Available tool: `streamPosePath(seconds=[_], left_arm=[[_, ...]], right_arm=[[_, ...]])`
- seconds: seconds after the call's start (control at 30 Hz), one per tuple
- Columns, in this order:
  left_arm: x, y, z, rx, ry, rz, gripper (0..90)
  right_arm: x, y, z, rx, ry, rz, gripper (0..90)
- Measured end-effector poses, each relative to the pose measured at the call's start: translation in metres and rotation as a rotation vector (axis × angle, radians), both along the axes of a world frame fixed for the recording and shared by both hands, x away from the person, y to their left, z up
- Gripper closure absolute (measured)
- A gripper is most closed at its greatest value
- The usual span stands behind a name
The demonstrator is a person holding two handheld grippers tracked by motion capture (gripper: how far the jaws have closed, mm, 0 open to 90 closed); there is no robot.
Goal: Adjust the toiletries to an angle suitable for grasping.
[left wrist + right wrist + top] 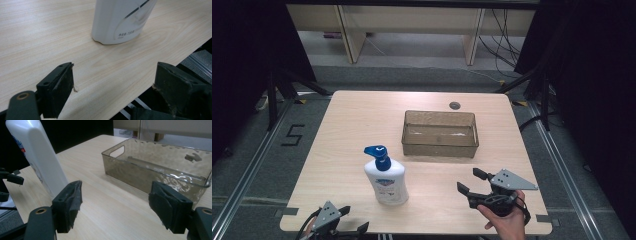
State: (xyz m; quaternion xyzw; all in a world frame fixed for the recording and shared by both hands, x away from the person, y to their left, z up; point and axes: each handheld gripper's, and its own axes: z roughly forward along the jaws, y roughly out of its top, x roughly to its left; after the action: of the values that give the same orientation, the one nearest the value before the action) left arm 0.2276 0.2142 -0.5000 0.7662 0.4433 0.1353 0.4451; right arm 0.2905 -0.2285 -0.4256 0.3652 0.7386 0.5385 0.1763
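A white pump bottle [386, 180] with a blue pump head [377, 153] stands upright on the counter [347, 125], a little toward seven o'clock from the middle, and a smoky clear plastic bin [440, 133] sits well apart from it toward one o'clock. The right gripper [471, 182] hovers near the counter's front edge at about three o'clock from the bottle, apart from it, its jaws standing fairly wide with nothing between them. The left gripper [352, 219] rests low at the front edge, at about seven o'clock from the bottle, jaws wide and empty; in the left gripper view the bottle's base [117, 25] stands just ahead of it. The bottle looks like stiff, smooth, glossy plastic, so I judge it slippery under the pads and, if full, fairly heavy and bottom-weighted. Its body is flat and broad face-on but thin edge-on, as the right gripper view shows [37, 157], so a grip across the thin way, front face to back face, at mid-body or a little below should fit the jaws best. The neck under the pump is narrow but risky: the head may turn or press down and squirt. A firm squeeze could dent the walls slightly, yet it is unlikely to break. Lifted high by its top it may swing; held low it should stay upright.
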Motion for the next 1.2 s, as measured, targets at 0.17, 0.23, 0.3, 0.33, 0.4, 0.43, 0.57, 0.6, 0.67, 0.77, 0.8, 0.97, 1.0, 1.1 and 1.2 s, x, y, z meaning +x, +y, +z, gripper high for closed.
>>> streamPosePath(seconds=[0.17, 0.23, 0.3, 0.33, 0.4, 0.43, 0.57, 0.6, 0.67, 0.77, 0.8, 0.97, 1.0, 1.1, 1.2], left_arm=[[0.000, 0.000, 0.000, -0.004, -0.001, 0.001, 15.3], [0.000, 0.000, 0.000, -0.001, -0.004, -0.001, 15.3], [0.000, 0.000, -0.001, -0.008, -0.002, 0.006, 15.3], [0.000, 0.000, 0.000, 0.004, 0.002, 0.002, 15.3], [-0.001, 0.000, 0.001, 0.018, 0.008, 0.005, 15.3], [0.000, 0.000, 0.000, 0.005, 0.005, -0.001, 15.3], [0.000, 0.000, 0.000, 0.005, 0.005, 0.001, 15.3], [0.000, 0.000, 0.000, 0.005, 0.005, 0.001, 15.3], [0.000, 0.000, 0.000, 0.006, 0.005, 0.001, 15.3], [0.000, 0.000, 0.000, 0.005, 0.006, -0.001, 15.3], [0.000, -0.001, 0.000, 0.001, 0.005, 0.002, 15.3], [-0.001, 0.000, 0.000, 0.015, 0.007, 0.000, 15.3], [-0.001, 0.000, 0.000, 0.014, 0.007, 0.001, 15.2], [-0.001, 0.000, 0.000, 0.009, 0.007, 0.001, 15.3], [0.000, -0.001, 0.000, 0.007, 0.007, 0.001, 15.3]], right_arm=[[0.002, 0.004, 0.006, -0.015, -0.021, 0.008, 26.9], [0.003, 0.005, 0.008, -0.027, -0.028, 0.019, 26.9], [0.004, 0.009, 0.010, -0.001, -0.021, 0.031, 26.9], [0.005, 0.009, 0.013, -0.008, -0.019, 0.034, 26.9], [0.004, 0.011, 0.014, 0.010, 0.001, 0.032, 26.9], [0.007, 0.012, 0.015, 0.001, -0.026, 0.045, 27.0], [0.009, 0.016, 0.019, -0.002, -0.034, 0.052, 27.1], [0.009, 0.018, 0.020, 0.003, -0.025, 0.054, 27.1], [0.011, 0.022, 0.022, 0.008, -0.035, 0.067, 27.3], [0.010, 0.029, 0.027, 0.008, -0.024, 0.073, 27.3], [0.010, 0.029, 0.027, 0.008, -0.024, 0.073, 27.3], [0.012, 0.043, 0.035, 0.013, -0.040, 0.118, 27.4], [0.013, 0.046, 0.036, 0.021, -0.045, 0.134, 27.4], [0.014, 0.055, 0.041, 0.023, -0.064, 0.162, 28.0], [0.014, 0.063, 0.044, 0.040, -0.071, 0.194, 28.4]])
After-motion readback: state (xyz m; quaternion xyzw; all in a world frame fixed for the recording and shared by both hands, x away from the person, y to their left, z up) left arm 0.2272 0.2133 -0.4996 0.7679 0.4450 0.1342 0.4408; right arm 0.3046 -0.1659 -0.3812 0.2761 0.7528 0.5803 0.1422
